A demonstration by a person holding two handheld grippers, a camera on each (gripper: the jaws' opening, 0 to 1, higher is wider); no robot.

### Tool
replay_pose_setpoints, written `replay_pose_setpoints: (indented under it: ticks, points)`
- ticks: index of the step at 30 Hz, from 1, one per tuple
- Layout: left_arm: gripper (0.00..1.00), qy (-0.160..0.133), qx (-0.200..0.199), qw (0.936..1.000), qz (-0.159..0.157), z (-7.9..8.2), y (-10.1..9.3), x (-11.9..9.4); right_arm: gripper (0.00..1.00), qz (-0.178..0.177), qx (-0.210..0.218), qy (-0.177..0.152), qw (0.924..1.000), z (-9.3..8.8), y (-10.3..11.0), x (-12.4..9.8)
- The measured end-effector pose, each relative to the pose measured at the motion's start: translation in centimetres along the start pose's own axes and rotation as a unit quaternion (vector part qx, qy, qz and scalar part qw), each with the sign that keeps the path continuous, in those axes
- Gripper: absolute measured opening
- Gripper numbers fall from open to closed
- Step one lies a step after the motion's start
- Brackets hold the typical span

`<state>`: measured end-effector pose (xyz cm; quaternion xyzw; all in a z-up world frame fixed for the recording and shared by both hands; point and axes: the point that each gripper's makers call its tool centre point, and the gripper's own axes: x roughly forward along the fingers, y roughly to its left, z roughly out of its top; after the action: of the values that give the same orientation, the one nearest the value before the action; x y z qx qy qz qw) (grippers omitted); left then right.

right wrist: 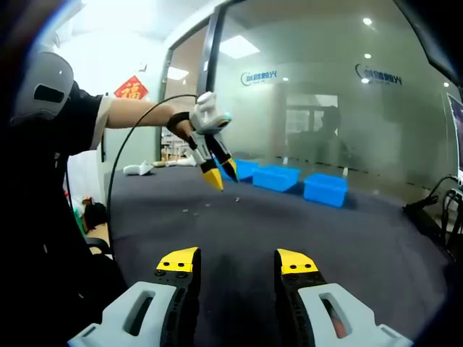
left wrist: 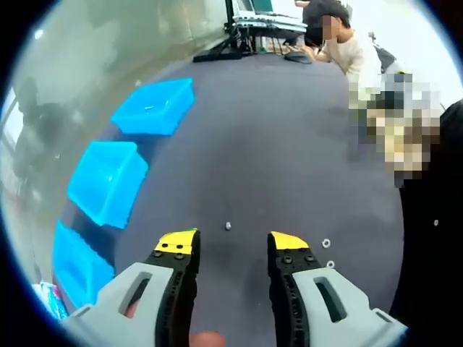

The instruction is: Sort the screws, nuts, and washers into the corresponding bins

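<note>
- Where the left gripper view looks down on the dark, felt-like worktop (left wrist: 275, 144), left gripper (left wrist: 231, 246) poised above it with grey plastic fingers (left wrist: 177, 249) capped in yellow, spread apart, gripping nothing.
- Just ahead of those tips, a small pale nut (left wrist: 228, 225) lying loose on the cloth; whether nut or screw head, hard to tell at this size.
- To the right, two thin ring-shaped washers (left wrist: 326, 243), one near the other, close to the right fingertip but apart from it.
- Along the worktop's left edge, three bright blue bins (left wrist: 107, 181) in a row, smooth plastic, rectangular with sloped walls; the far one holding a few tiny bits, too small to name.
- Beyond the far end, a person (left wrist: 347, 47) in a pale top seated by a black stand.
- In the right gripper view, right gripper (right wrist: 239, 264) low over the same dark cloth, yellow-tipped fingers parted wide, nothing between them.
- Ahead and left, the other gripper raised over the worktop on an outstretched arm (right wrist: 134, 112), a black cable looping from it, tips pointing down and slightly apart.
- Small specks on the cloth beneath it, blurred.
- Behind, the blue bins against a glass wall (right wrist: 318, 94).
</note>
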<state>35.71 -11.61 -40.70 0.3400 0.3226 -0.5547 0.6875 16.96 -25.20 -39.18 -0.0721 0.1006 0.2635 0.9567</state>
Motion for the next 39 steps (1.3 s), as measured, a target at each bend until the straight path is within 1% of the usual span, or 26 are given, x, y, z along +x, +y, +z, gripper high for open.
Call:
replay_pose_setpoints:
  ticks: [2, 5, 7, 9, 12, 18, 23, 27, 32, 34, 36, 39]
  points:
    - [0.34, 0.003, -0.003, 1.0000, -0.002, 0.0, 0.0, 0.5, 0.37, 0.000, 0.000, -0.001, 1.0000, 0.0, 0.0, 0.0]
    - [0.29, 0.008, -0.005, 1.0000, -0.004, 0.0, 0.3, 1.1, 0.37, 0.001, 0.002, -0.002, 1.0000, 0.0, 0.0, -0.1]
    - [0.25, 0.012, -0.006, 0.9999, -0.003, -0.2, 0.6, 1.4, 0.37, 0.002, 0.002, 0.000, 1.0000, -0.2, 0.1, 0.0]
    - [0.22, 0.012, -0.016, 0.9998, 0.001, -0.3, 1.1, 1.7, 0.37, 0.002, 0.003, 0.002, 1.0000, -0.4, 0.2, 0.0]
    - [0.21, 0.014, -0.024, 0.9996, 0.001, -0.6, 1.3, 2.2, 0.37, 0.002, 0.004, 0.001, 1.0000, -0.4, 0.1, -0.1]
    - [0.18, 0.017, -0.032, 0.9993, -0.012, -0.9, 0.7, 2.9, 0.37, 0.001, 0.005, 0.001, 1.0000, -0.4, 0.0, -0.1]
    - [0.12, 0.020, -0.023, 0.9993, -0.022, -0.9, 0.0, 3.3, 0.37, 0.003, 0.006, 0.004, 1.0000, -0.7, 0.3, 0.1]
    - [0.09, 0.020, -0.023, 0.9992, -0.026, -0.9, -0.2, 3.3, 0.37, 0.008, 0.007, 0.004, 0.9999, -0.7, 0.5, 0.2]
    - [0.04, 0.018, -0.037, 0.9987, -0.031, -1.0, -0.4, 3.2, 0.37, 0.009, 0.007, 0.002, 0.9999, -0.6, 0.6, 0.3]
    - [0.04, 0.017, -0.043, 0.9984, -0.033, -1.1, -0.4, 3.4, 0.37, 0.010, 0.006, 0.002, 0.9999, -0.6, 0.7, 0.3]
    - [0.04, 0.014, -0.061, 0.9975, -0.034, -1.1, -0.3, 3.4, 0.37, 0.010, 0.006, 0.003, 0.9999, -0.7, 0.7, 0.3]
    - [0.04, 0.011, -0.067, 0.9971, -0.034, -1.1, -0.4, 3.4, 0.37, 0.010, 0.006, 0.003, 0.9999, -0.7, 0.7, 0.2]
